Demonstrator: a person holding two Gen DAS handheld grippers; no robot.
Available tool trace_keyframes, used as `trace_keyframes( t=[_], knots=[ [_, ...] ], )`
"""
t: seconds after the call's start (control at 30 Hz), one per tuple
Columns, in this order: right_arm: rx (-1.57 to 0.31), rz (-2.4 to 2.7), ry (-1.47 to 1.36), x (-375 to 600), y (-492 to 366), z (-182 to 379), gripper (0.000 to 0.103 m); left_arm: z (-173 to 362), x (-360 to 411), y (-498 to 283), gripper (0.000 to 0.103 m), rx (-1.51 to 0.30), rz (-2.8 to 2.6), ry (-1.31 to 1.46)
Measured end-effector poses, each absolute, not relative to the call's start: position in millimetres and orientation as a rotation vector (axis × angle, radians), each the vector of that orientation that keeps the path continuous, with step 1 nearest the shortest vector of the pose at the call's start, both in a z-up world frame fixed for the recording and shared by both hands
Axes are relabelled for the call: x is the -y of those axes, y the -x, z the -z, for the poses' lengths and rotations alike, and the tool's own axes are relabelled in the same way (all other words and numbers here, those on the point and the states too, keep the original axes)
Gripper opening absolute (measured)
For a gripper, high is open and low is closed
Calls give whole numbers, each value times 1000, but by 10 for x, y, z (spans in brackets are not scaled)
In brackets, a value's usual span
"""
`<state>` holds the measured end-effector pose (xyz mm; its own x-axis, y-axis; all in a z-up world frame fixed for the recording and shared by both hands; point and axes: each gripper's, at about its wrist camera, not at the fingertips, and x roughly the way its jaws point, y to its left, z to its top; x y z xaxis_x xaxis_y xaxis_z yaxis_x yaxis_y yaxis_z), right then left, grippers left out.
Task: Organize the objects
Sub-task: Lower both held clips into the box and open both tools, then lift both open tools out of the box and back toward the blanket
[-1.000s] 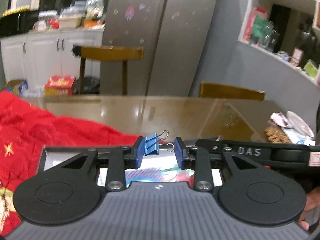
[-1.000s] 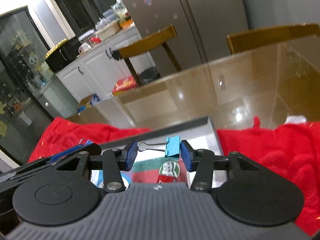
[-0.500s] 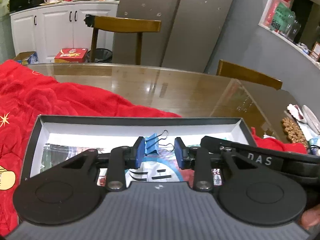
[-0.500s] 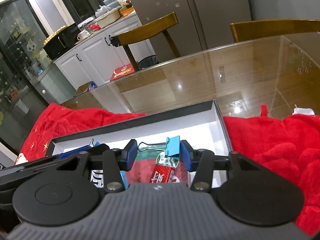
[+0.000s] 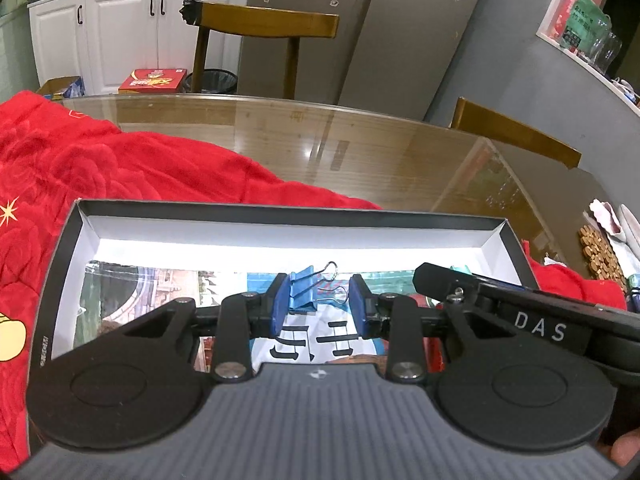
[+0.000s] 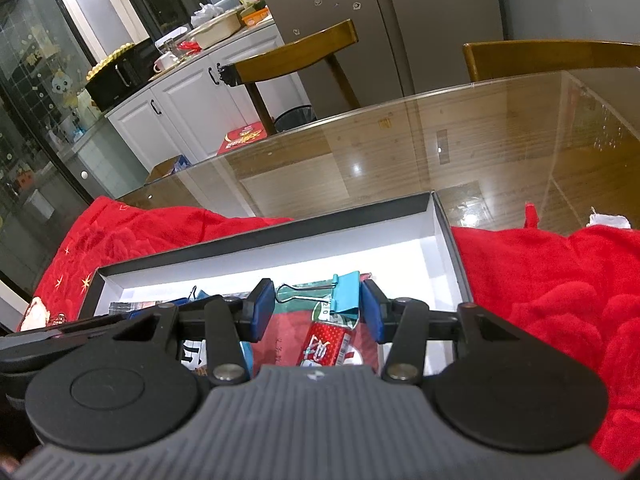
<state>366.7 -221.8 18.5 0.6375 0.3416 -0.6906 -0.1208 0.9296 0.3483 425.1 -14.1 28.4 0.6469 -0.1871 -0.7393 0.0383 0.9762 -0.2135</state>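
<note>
My left gripper [image 5: 319, 307] is shut on a blue binder clip [image 5: 303, 290], held over the open black box [image 5: 280, 212] with white walls. My right gripper [image 6: 318, 312] is shut on a light blue binder clip [image 6: 345, 293] over the same box [image 6: 442, 228], near its right end. Printed cards and packets lie on the box floor [image 5: 132, 292]. A red patterned packet [image 6: 326, 344] lies under the right gripper. The right gripper's body shows at the right of the left wrist view [image 5: 520, 312].
The box rests on a red blanket [image 5: 100, 168] [image 6: 552, 280] on a glass-topped wooden table [image 5: 360, 148]. Wooden chairs [image 5: 264, 24] stand behind the table. Snacks [image 5: 600, 252] lie at the table's right edge. Cabinets and a fridge stand behind.
Both grippers tilted down and came lower over the box with their clips still held. More of the box interior now shows in both views.
</note>
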Motion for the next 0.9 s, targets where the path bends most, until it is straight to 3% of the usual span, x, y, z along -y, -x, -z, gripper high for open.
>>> trace_keyframes(
  t=[0.43, 0.53, 0.57, 0.7, 0.9],
  knots=[
    [-849, -278, -288, 2211, -3671, -185, 54, -291, 136, -4251, 38, -865, 138, 190],
    [-852, -294, -302, 2224, -3663, -213, 61, -311, 118, -4252, 39, -878, 131, 201],
    [-843, -296, -304, 2232, -3646, -244, 68, -326, 102, -4252, 39, -884, 137, 210],
    [-774, -326, -301, 2262, -3529, -464, 71, -496, 25, -4175, 39, -844, 151, 235],
    [-646, -351, -296, 2304, -3187, -905, 79, -950, 108, -3805, 54, -701, 112, 135]
  ],
)
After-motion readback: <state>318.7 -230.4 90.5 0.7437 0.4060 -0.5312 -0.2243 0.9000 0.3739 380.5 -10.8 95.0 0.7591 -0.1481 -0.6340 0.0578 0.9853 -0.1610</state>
